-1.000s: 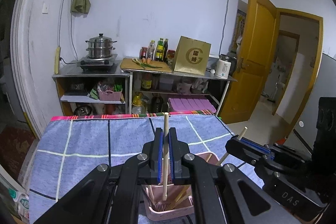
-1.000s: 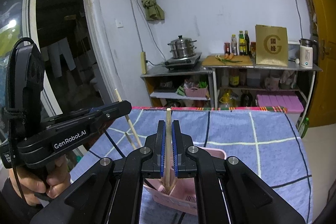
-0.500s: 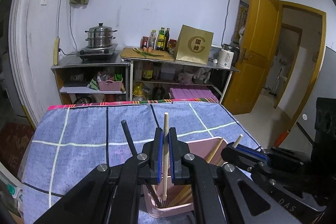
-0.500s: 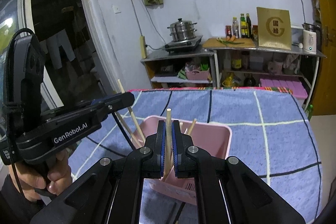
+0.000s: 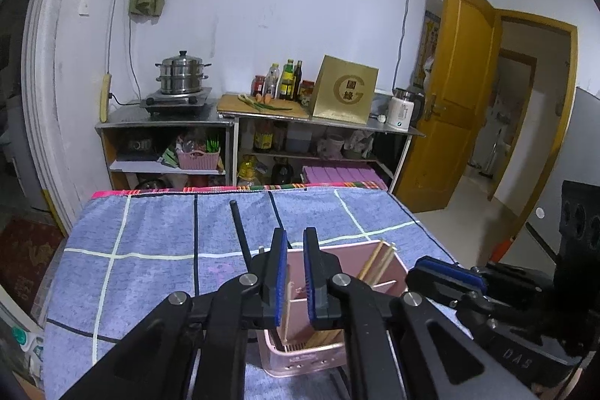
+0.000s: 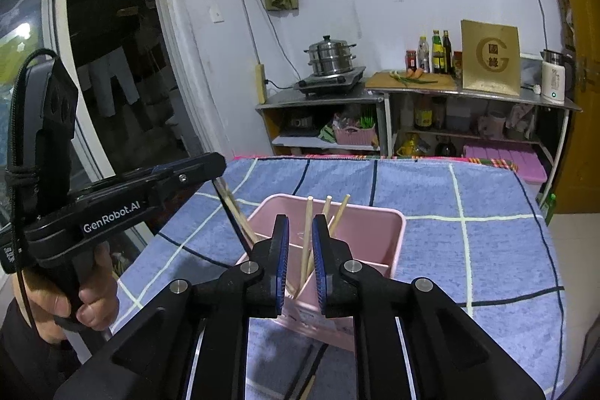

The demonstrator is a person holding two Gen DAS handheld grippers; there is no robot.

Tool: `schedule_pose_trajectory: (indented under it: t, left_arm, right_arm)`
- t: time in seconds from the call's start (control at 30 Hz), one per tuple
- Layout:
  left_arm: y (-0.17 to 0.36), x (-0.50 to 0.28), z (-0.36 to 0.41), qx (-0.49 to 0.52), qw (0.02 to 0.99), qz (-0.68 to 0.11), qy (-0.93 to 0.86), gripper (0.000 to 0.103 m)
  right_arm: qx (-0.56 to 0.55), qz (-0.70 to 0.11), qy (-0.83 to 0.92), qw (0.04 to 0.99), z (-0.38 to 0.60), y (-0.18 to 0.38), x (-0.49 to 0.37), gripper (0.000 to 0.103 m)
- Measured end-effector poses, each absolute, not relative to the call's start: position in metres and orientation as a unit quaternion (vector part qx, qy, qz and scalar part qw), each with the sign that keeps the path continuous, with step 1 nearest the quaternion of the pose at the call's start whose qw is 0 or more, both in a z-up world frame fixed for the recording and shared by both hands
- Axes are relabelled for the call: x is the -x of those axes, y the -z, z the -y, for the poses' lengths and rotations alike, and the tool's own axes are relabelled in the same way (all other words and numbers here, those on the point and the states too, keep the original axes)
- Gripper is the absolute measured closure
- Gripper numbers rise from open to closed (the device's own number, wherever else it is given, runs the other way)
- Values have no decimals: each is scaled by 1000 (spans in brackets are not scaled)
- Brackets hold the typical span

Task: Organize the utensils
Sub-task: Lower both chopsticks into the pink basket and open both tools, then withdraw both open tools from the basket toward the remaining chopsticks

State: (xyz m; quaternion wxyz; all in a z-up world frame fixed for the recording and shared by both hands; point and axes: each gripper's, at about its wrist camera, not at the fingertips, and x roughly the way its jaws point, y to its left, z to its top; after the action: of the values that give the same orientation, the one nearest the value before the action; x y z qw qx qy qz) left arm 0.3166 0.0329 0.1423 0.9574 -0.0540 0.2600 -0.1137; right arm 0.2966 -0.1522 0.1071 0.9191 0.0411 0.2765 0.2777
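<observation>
A pink utensil basket (image 6: 378,235) stands on the blue checked cloth (image 6: 487,220); it also shows in the left wrist view (image 5: 390,268). Several wooden chopsticks (image 6: 308,242) stand inside it, leaning on the dividers, and show in the left wrist view too (image 5: 375,261). A black stick (image 5: 240,231) stands at the basket's left side. My left gripper (image 5: 295,272) is open just above the basket with a thin chopstick (image 5: 288,310) free between its jaws. My right gripper (image 6: 300,257) is open over the basket, a chopstick standing loose between its jaws.
Beyond the table stand metal shelves (image 5: 240,122) with a steamer pot (image 5: 182,74), bottles, a gold box (image 5: 345,92) and a kettle. A yellow door (image 5: 461,92) is open at the right. The table's far edge (image 5: 240,189) has a striped border.
Both grippers have come down over the basket and opened. The chopstick each one held now stands in the basket.
</observation>
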Motion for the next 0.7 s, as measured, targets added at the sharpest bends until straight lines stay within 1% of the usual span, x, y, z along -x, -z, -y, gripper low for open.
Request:
schedule_pose_trajectory:
  t: [0.17,0.27,0.57,0.7]
  left_arm:
    - [-145,-286,-37,54,961,-247,112,93]
    - [-143,-266,-39,50,963,-240,110,92]
    - [-128,-197,-38,58,965,-232,111,81]
    - [-116,-173,-32,53,964,-235,116,80]
  right_arm:
    - [-33,-260,-277,925,163,-114,-271,88]
    - [-28,-253,-277,926,170,-115,-255,84]
    - [-22,-243,-270,932,188,-107,-205,84]
    - [-24,-246,-269,931,197,-100,-189,84]
